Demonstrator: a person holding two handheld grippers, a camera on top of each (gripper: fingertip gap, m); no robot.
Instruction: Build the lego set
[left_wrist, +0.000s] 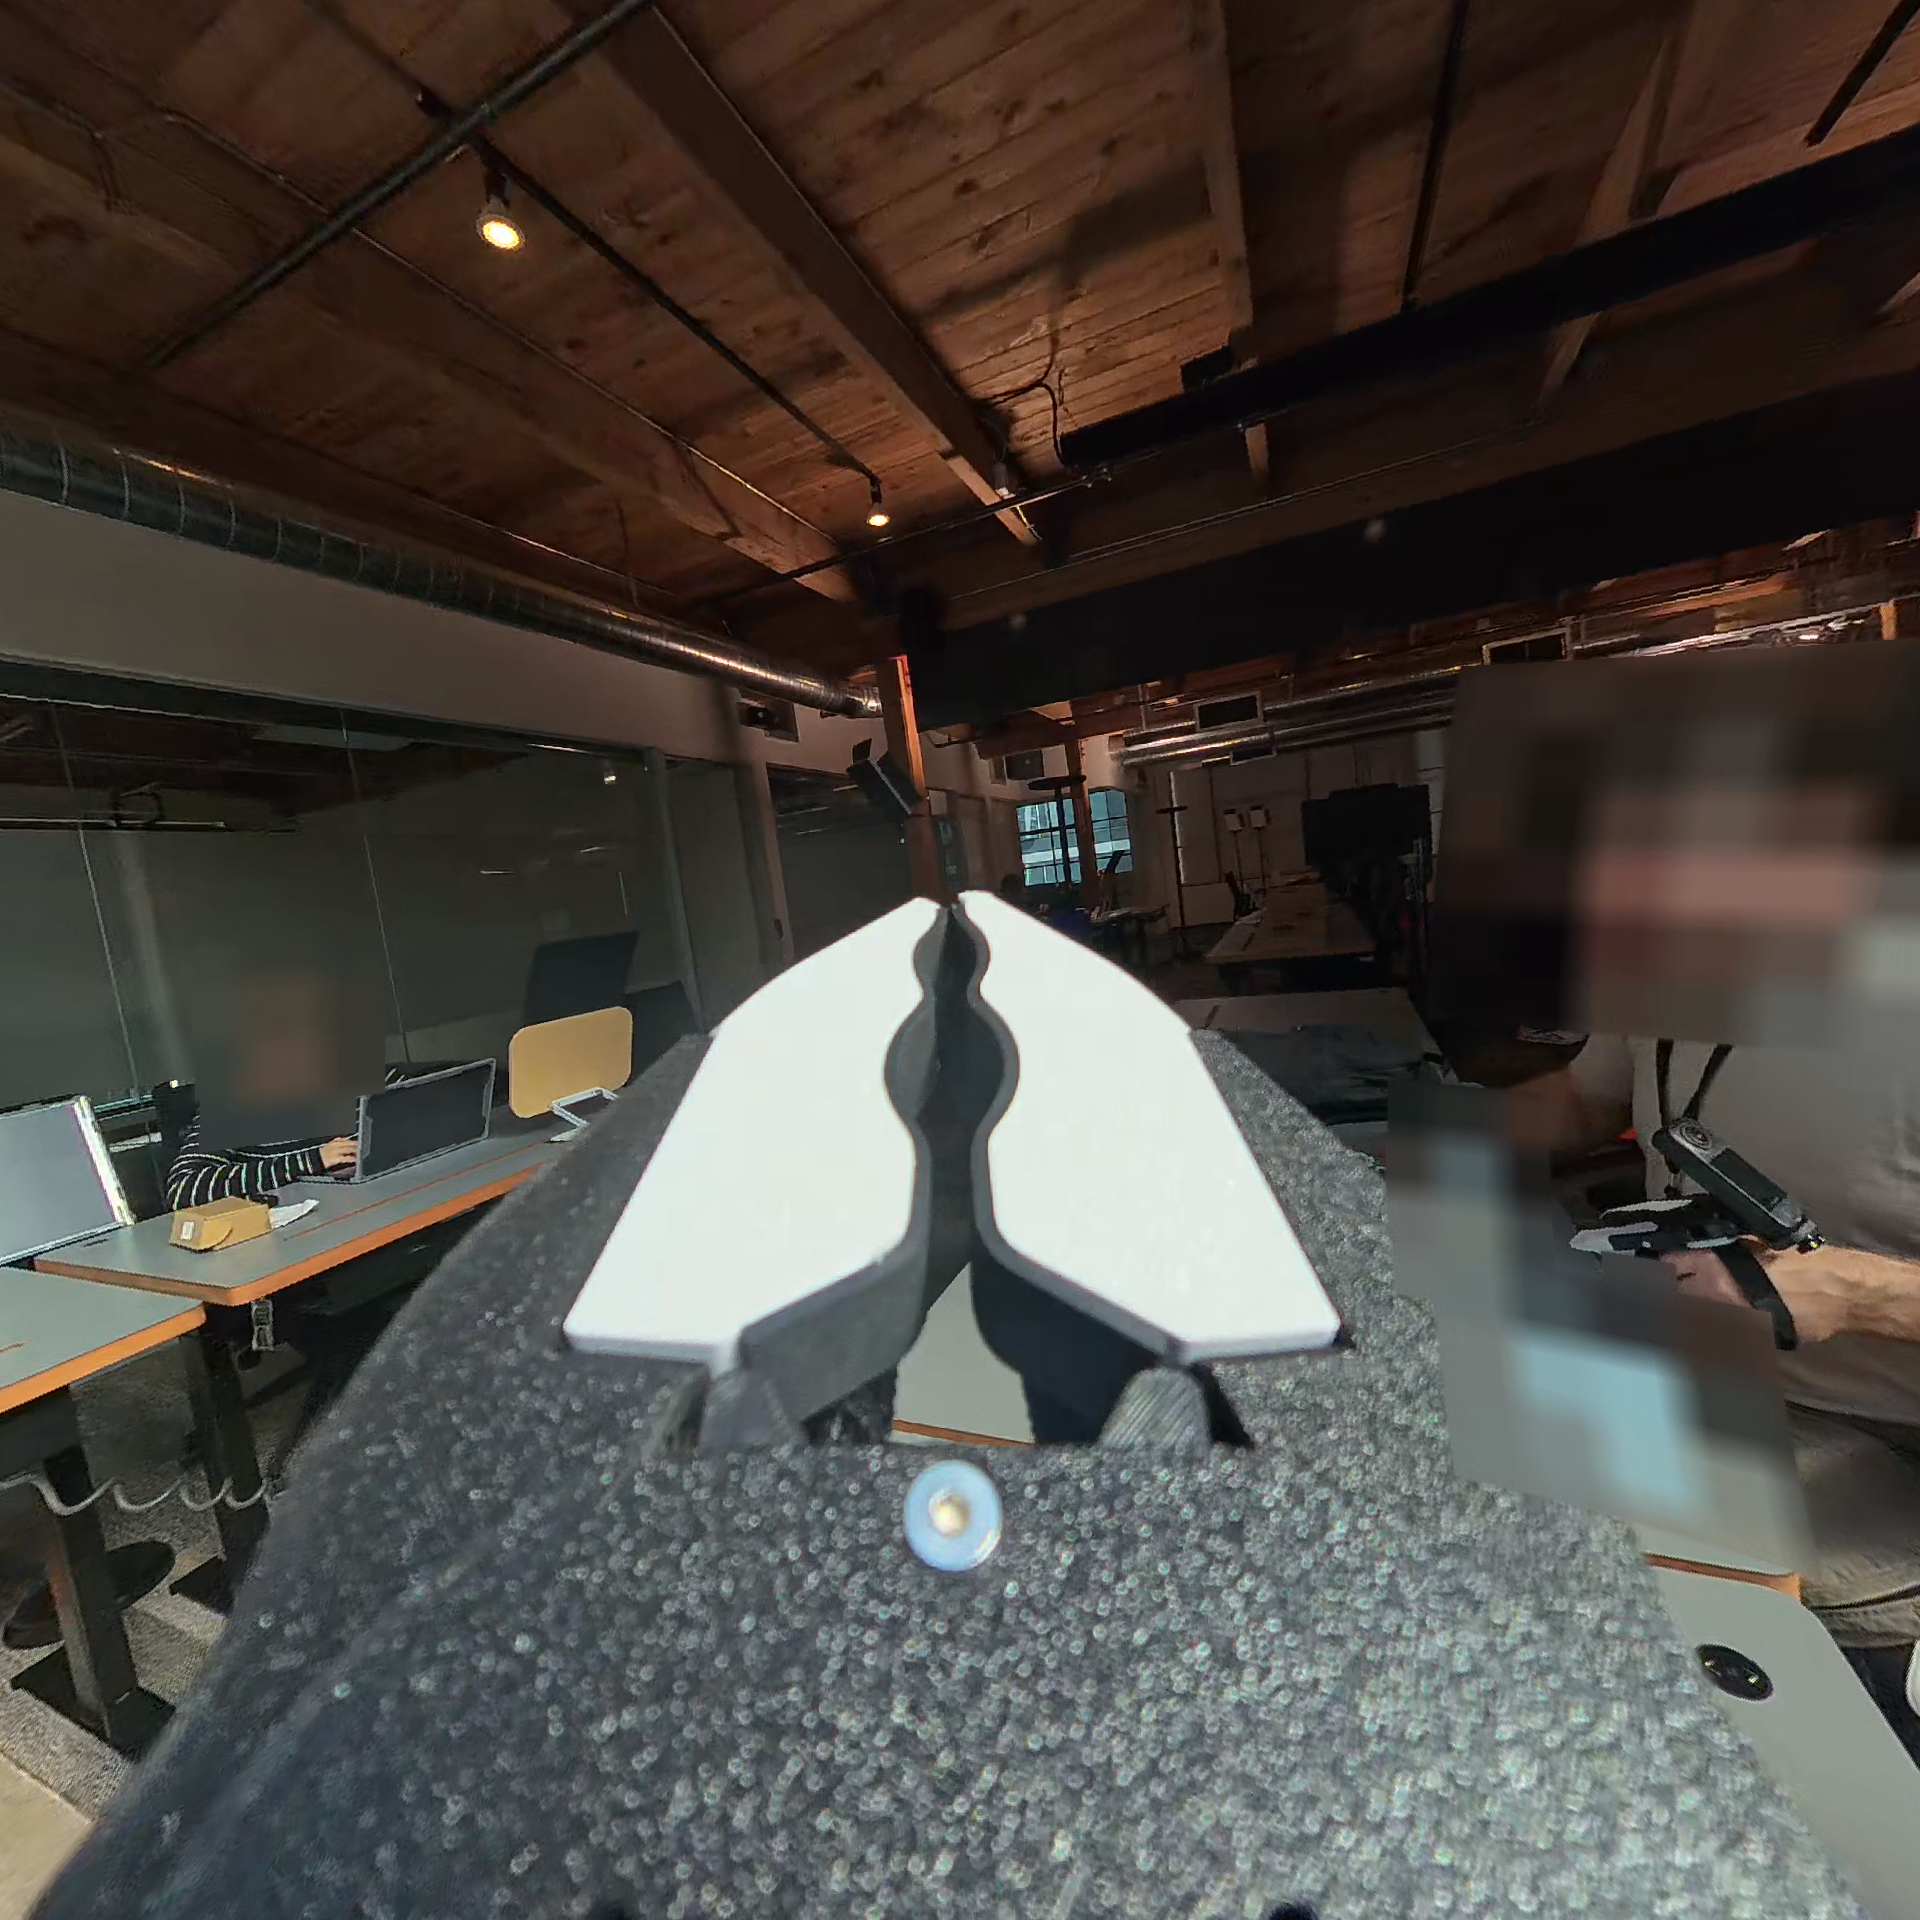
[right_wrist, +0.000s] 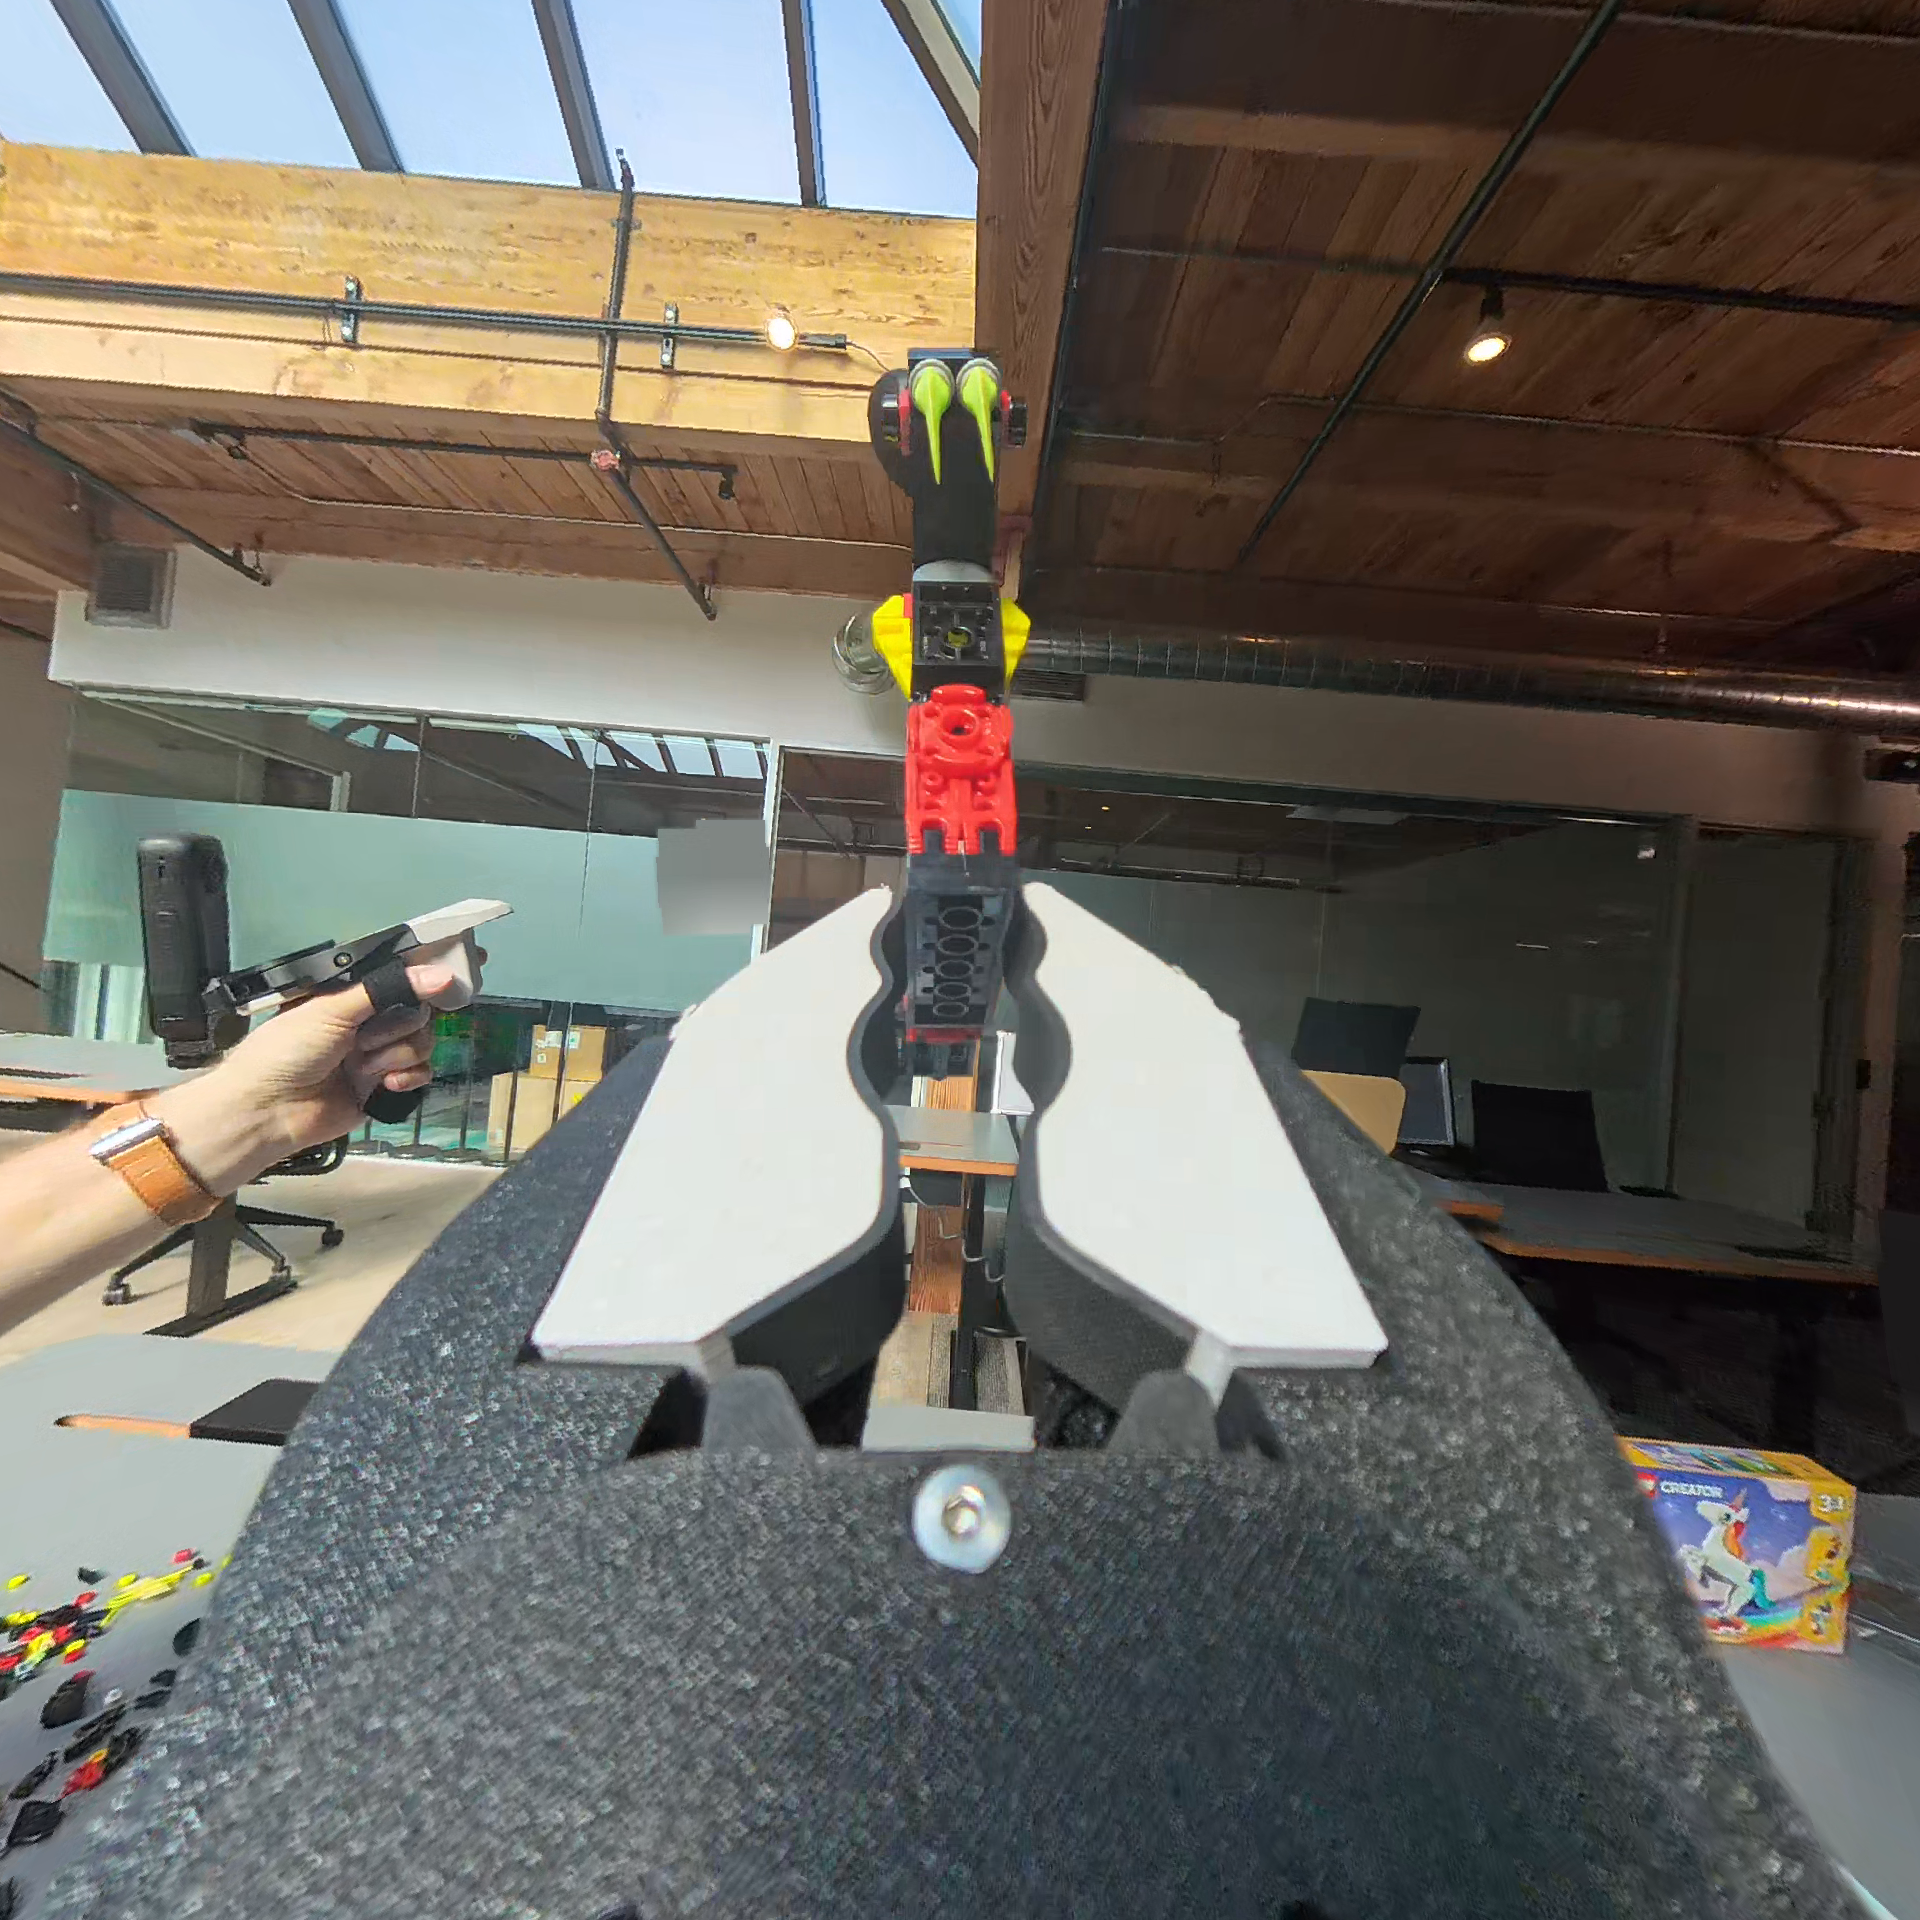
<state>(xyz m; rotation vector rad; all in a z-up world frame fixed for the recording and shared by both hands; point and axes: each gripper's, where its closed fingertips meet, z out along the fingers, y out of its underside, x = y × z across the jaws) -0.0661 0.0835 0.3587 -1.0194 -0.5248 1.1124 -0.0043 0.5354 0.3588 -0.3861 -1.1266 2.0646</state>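
Note:
My right gripper (right_wrist: 951, 904) is shut on a black, red and yellow lego model (right_wrist: 956, 769) with two lime-green horns at its far end. It grips the model's black base and holds it up in the air, pointing toward the ceiling. My left gripper (left_wrist: 954, 912) is shut and empty, its fingertips touching, raised and aimed across the room. It also shows in the right wrist view (right_wrist: 457, 920), held in a hand at the left, apart from the model. Loose lego pieces (right_wrist: 73, 1642) in black, red and yellow lie on the grey table (right_wrist: 125, 1475) at the lower left.
A lego set box (right_wrist: 1745, 1548) stands on the table at the lower right. A person (left_wrist: 1704, 1195) holding another gripper device sits to the right in the left wrist view. Another person (left_wrist: 260, 1153) works at a laptop on a desk at the far left. About 45 cm separates my left fingertips from my right.

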